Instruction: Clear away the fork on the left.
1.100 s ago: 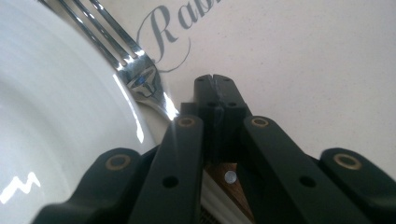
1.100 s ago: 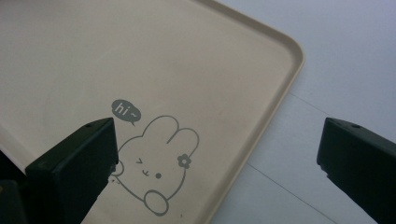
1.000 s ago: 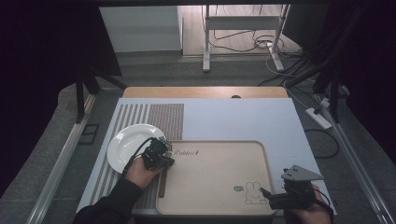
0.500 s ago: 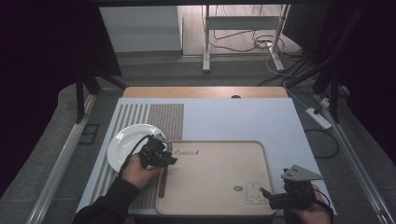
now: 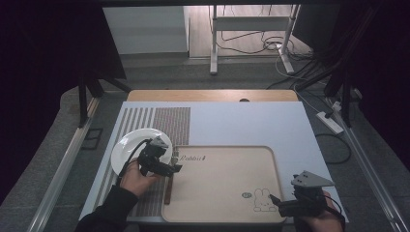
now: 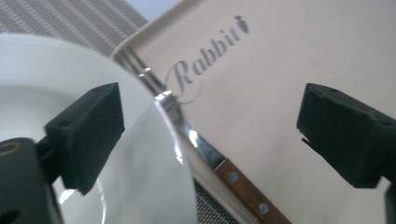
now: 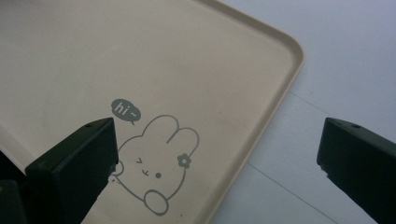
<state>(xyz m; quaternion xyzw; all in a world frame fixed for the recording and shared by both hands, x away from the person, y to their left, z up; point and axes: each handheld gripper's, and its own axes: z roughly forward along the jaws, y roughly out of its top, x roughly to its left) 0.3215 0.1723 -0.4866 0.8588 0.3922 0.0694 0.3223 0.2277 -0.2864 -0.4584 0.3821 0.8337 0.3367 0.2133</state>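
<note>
Beige plastic makes up the tray point(image 5: 227, 183), which lies at the near edge of the table point(image 5: 251, 125) in the high view, printed with "Rabbit" at its far left corner and a small rabbit at its near right. Just off the tray's left edge sits a white plate point(image 5: 130, 150) on a striped placemat point(image 5: 159, 121), and between plate and tray lies a knife point(image 5: 168, 191) with a brown wooden handle, running along the tray's left rim. The left gripper point(image 5: 170, 168) hovers over the gap between plate and tray, above the knife, in a hand coming from the near left corner. Its jaws have just been opening and nothing is gripped between them. The right gripper point(image 5: 273, 199) sits at the near right corner of the tray, close to the rabbit print.

From the left gripper view, the left gripper point(image 6: 210, 135) has its two black jaws set wide apart: one jaw over the plate point(image 6: 70, 60), the other over the tray point(image 6: 280, 60). The knife point(image 6: 205, 154) lies below and between them, untouched, with its shiny blade running under the plate's rim and its riveted wooden handle toward the bottom edge. A strip of placemat point(image 6: 84, 18) shows beyond the plate.

From the right gripper view, the right gripper point(image 7: 217, 163) also has its jaws spread wide, holding nothing. One jaw hangs over the tray point(image 7: 93, 56) beside the rabbit drawing with its "hi~" bubble, the other over the pale table point(image 7: 345, 60) past the tray's rounded corner.
</note>
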